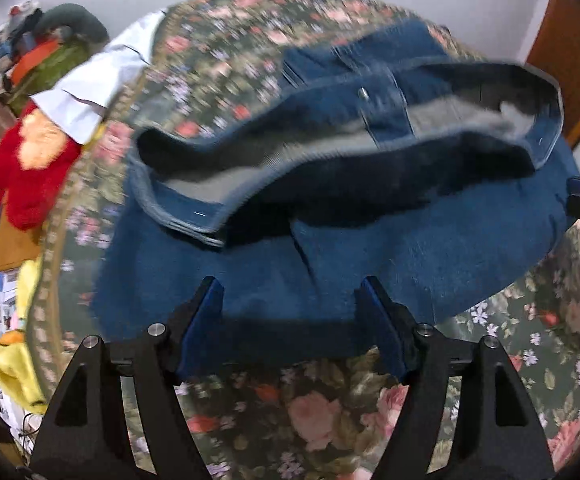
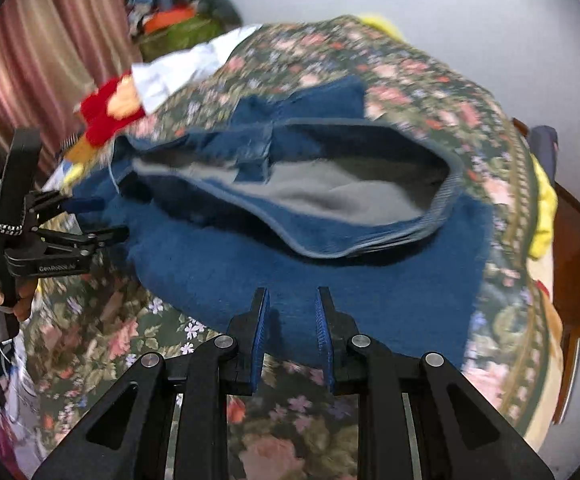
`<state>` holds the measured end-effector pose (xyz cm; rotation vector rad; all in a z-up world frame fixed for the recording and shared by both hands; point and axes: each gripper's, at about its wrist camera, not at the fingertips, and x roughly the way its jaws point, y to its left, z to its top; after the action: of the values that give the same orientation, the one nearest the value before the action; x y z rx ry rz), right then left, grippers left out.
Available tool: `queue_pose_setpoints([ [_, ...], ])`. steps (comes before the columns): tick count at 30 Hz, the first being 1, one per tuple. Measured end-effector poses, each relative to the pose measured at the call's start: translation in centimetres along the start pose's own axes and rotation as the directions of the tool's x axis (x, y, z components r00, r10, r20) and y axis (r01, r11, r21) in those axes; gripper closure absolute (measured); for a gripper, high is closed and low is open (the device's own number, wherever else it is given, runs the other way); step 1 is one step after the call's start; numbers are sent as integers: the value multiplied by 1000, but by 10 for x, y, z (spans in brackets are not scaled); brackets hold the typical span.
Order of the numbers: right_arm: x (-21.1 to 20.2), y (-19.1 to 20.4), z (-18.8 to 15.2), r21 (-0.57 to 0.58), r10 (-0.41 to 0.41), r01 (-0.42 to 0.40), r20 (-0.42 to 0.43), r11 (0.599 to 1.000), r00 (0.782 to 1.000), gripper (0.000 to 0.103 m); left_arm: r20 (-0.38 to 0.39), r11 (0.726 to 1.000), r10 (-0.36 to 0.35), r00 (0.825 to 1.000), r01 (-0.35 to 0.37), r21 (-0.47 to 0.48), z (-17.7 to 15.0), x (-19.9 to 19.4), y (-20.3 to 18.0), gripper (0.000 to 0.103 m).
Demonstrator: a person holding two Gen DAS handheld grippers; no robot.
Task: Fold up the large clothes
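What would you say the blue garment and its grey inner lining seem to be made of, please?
The blue garment looks like matte denim: woven blue cloth, pale stitched seams, a metal rivet. Its grey inner lining looks like soft fleece or brushed knit, dull and fuzzy; blur leaves that uncertain.

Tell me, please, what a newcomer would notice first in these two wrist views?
The eye lands first on the blue denim garment, spread mid-frame on the floral bedspread, its waist gaping to show grey lining. Next come the open left hand-held gripper and right hand-held gripper, both at its near hem. Lastly, the red plush toy stands out at the bed's left edge.
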<state>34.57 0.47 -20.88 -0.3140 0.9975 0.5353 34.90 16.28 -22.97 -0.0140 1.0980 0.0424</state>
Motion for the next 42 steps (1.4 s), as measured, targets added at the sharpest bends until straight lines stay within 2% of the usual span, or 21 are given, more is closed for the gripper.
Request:
queue_pose_setpoints([
  [2, 18, 8, 3, -26, -14, 13, -17, 1000, 1000, 85, -3, 1000, 21, 1000, -21, 19, 2, 13, -6, 31],
  [5, 31, 11, 13, -59, -35, 36, 6, 998, 999, 85, 20, 998, 47, 999, -48, 44, 17, 24, -8, 30],
  [9, 55, -2, 41, -50, -84, 82, -28, 995, 996, 85, 22, 997, 68, 997, -69, 46, 44, 37, 5, 30],
  [10, 59, -10, 50, -31, -112, 111, -25, 993, 993, 85, 26, 996, 82, 996, -83, 38, 54, 40, 11, 29],
  [12, 62, -31, 67, 30, -117, 117, -13, 993, 993, 85, 41, 994, 106, 994, -107, 16, 69, 42, 23, 27],
  [13, 64, -43, 75, 74, -104, 104, -6, 992, 995, 85, 56, 993, 115, 992, -115, -7, 78, 42, 31, 27],
  [15, 67, -71, 89, 184, -55, 52, 8, 981, 998, 85, 84, 981, 193, 977, -190, -42, 92, 44, 46, 27],
  [16, 69, -84, 94, 237, -16, 11, 20, 972, 1000, 85, 81, 970, 244, 966, -242, -40, 101, 51, 54, 26],
  [17, 70, -91, 98, 269, 8, -15, 29, 963, 1000, 85, 65, 967, 254, 965, -252, -36, 105, 57, 59, 24],
  [18, 71, -99, 103, 296, 28, -38, 37, 954, 999, 85, 33, 967, 251, 967, -250, -44, 108, 66, 67, 20],
  [19, 69, -103, 106, 312, 14, -26, 42, 950, 999, 85, -1, 972, 227, 974, -227, -64, 110, 75, 76, 20],
  [22, 49, -117, 110, 346, -119, 77, 101, 935, 988, 85, -3, 977, 199, 980, -199, -74, 106, 77, 86, 20],
  [23, 44, -122, 109, 361, -136, 87, 112, 929, 984, 85, 4, 976, 204, 979, -203, -75, 104, 74, 87, 20],
  [25, 33, -140, 105, 402, -135, 78, 114, 912, 984, 85, 9, 970, 217, 976, -215, -109, 101, 64, 97, 19],
  [27, 25, -151, 97, 413, -105, 52, 106, 909, 989, 85, 20, 972, 177, 984, -172, -159, 99, 54, 107, 19],
  [30, 16, -150, 82, 387, -92, 48, 95, 921, 991, 85, 62, 972, 159, 985, -145, -188, 99, 30, 114, 19],
  [33, 12, -133, 67, 298, -73, 48, 74, 953, 995, 85, 113, 971, 192, 975, -172, -166, 102, -2, 119, 19],
  [37, 7, -84, 51, 96, -144, 137, 71, 986, 987, 85, 143, 965, 238, 961, -217, -150, 100, -33, 124, 19],
  [42, 19, -34, 30, -73, -219, 223, 60, 972, 974, 85, 104, 979, 177, 979, -165, -117, 70, -34, 113, 19],
])
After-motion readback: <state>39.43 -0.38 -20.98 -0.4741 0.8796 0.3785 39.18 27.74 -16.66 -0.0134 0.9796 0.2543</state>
